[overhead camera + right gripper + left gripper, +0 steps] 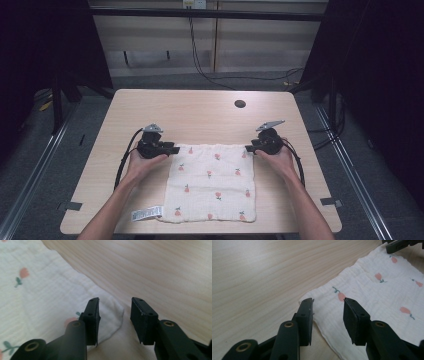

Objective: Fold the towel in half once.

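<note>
So both tools have their jaws apart right now, nothing pinched. The left tool [172, 149] sits at the far-left corner of the cloth [212, 182], corner lying between its jaws in the left gripper view. The right tool [248, 148] is at the far-right corner, which sits just inside its jaws. The cloth lies flat on the surface [200, 112], near the front edge, tag [146, 213] sticking out at the left. Risk as I see it: 1 jaw could slide over the thin fabric instead of under it, so the pinch misses or only 1 corner lifts and the cloth skews.
</note>
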Demonstrator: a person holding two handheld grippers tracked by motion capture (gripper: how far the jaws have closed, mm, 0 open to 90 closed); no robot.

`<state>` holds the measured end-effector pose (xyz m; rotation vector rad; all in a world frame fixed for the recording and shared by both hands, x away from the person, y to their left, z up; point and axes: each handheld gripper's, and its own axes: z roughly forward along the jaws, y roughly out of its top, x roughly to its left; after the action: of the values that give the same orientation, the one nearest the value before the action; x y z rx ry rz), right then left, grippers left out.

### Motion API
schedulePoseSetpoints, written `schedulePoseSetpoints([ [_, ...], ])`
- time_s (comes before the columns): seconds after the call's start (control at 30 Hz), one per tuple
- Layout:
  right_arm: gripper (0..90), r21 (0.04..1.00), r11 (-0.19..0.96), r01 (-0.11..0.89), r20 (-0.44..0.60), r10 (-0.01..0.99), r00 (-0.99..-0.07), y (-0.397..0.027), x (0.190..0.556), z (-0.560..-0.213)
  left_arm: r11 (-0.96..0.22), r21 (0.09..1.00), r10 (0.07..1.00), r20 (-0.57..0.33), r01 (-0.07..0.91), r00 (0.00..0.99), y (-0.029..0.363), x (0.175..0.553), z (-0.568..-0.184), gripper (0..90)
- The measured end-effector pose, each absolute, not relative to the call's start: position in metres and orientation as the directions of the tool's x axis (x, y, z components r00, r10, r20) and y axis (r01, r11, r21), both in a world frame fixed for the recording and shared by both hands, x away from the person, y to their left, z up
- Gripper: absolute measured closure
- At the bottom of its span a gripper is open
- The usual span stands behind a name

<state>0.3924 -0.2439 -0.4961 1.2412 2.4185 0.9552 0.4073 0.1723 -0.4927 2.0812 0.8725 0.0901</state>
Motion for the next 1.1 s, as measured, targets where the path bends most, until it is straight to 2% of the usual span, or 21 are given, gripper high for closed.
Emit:
schedulePoseSetpoints([
  [0.13,71.5,0.651,0.400,0.645,0.076,0.812,-0.579,-0.241,0.391,-0.499,-0.404,0.725,0.623,-0.228,0.558,0.748,0.174,0.411,-0.497,58.1],
  [0.2,81.9,0.657,0.397,0.640,0.090,0.802,-0.590,-0.241,0.390,-0.500,-0.390,0.731,0.627,-0.235,0.560,0.743,0.174,0.413,-0.498,57.0],
  [0.27,86.6,0.664,0.377,0.645,0.117,0.800,-0.588,-0.241,0.389,-0.499,-0.381,0.738,0.636,-0.227,0.557,0.737,0.176,0.415,-0.497,56.7],
  [0.33,87.3,0.674,0.339,0.656,0.159,0.800,-0.578,-0.243,0.390,-0.498,-0.358,0.741,0.644,-0.244,0.567,0.725,0.179,0.419,-0.496,58.4],
  [0.53,87.6,0.714,0.282,0.641,0.207,0.789,-0.578,-0.248,0.387,-0.494,-0.385,0.735,0.634,-0.229,0.559,0.738,0.173,0.425,-0.497,62.1],
  [0.77,87.5,0.730,0.292,0.618,0.201,0.773,-0.602,-0.248,0.385,-0.489,-0.380,0.730,0.650,-0.226,0.568,0.725,0.167,0.430,-0.508,61.7],
  [0.9,87.5,0.744,0.272,0.611,0.221,0.762,-0.609,-0.251,0.385,-0.486,-0.423,0.723,0.634,-0.196,0.547,0.748,0.161,0.429,-0.507,62.1],
  [1.0,87.5,0.749,0.272,0.605,0.220,0.759,-0.613,-0.250,0.385,-0.485,-0.444,0.721,0.610,-0.191,0.531,0.769,0.154,0.427,-0.507,69.5],
  [1.07,87.4,0.746,0.276,0.605,0.217,0.759,-0.614,-0.249,0.384,-0.484,-0.469,0.716,0.610,-0.160,0.517,0.776,0.149,0.426,-0.506,78.7],
  [1.1,87.5,0.748,0.275,0.604,0.219,0.756,-0.616,-0.249,0.384,-0.483,-0.462,0.711,0.602,-0.188,0.531,0.776,0.149,0.427,-0.506,83.7],
])
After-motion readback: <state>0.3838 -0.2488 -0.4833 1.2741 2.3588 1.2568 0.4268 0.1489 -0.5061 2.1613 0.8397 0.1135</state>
